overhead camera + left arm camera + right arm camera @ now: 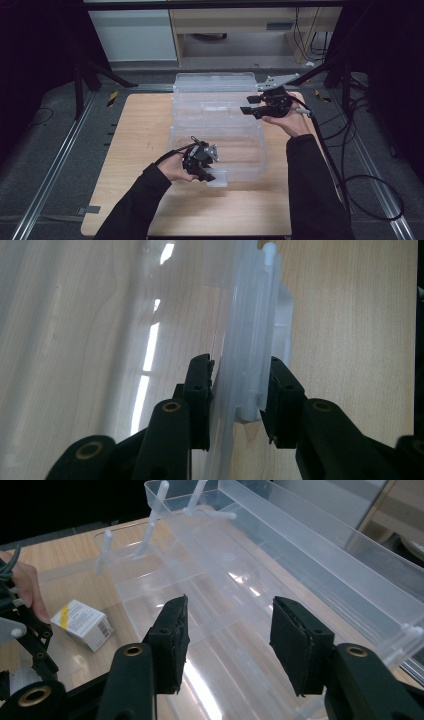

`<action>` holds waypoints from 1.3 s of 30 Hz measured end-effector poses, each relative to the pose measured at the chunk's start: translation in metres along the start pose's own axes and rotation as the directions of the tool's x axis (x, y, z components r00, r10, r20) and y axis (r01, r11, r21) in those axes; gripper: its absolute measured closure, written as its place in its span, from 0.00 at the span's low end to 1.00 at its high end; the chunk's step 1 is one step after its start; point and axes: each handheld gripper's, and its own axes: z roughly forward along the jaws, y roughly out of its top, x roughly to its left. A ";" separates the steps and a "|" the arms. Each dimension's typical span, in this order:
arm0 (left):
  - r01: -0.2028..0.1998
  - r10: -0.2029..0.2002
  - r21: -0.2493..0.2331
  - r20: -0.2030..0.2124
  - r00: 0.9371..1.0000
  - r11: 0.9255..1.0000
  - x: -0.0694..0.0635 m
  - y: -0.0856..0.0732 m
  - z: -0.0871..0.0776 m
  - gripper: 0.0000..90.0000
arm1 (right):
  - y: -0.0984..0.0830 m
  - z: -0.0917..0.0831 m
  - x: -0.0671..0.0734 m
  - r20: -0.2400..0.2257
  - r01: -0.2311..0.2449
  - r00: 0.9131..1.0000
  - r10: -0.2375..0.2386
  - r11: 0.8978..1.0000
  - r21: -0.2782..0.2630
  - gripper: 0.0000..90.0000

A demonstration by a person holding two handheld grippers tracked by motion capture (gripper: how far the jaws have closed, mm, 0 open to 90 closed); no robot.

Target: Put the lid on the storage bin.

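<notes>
The left gripper (207,172) clamps the near wall of the clear bin (220,125) on the table (135,150), steadying it. A small carton (85,624) already lies inside. The right gripper (250,106), jaws part-open and empty, hovers over the bin's far right end; filling appears barely begun.

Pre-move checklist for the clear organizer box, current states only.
1. Left gripper clamped on the front edge of the clear box: ok, jaws on either side of the wall.
2. Right gripper free: ok, jaws apart, nothing between them.
3. Right gripper placed by the raised upper tray: ok, not touching it.
4. Small carton inside the box: ok, lying in the lower part.
5. Tray hinge arms intact: cannot tell.
6. Box sitting flat on the table: cannot tell.
</notes>
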 end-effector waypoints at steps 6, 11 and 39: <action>-0.004 0.004 0.001 0.001 1.000 1.000 0.000 0.000 0.000 0.75 | 0.012 0.018 -0.007 -0.038 0.036 0.999 -0.035 0.998 0.043 0.58; -0.012 0.012 0.004 0.002 1.000 1.000 0.000 0.000 0.000 0.75 | 0.019 0.033 -0.009 -0.066 0.053 0.997 -0.049 0.997 0.062 0.59; -0.020 0.020 0.018 -0.007 1.000 1.000 -0.001 0.001 0.001 0.74 | 0.043 0.092 -0.016 -0.174 0.145 0.979 -0.104 0.959 0.244 0.81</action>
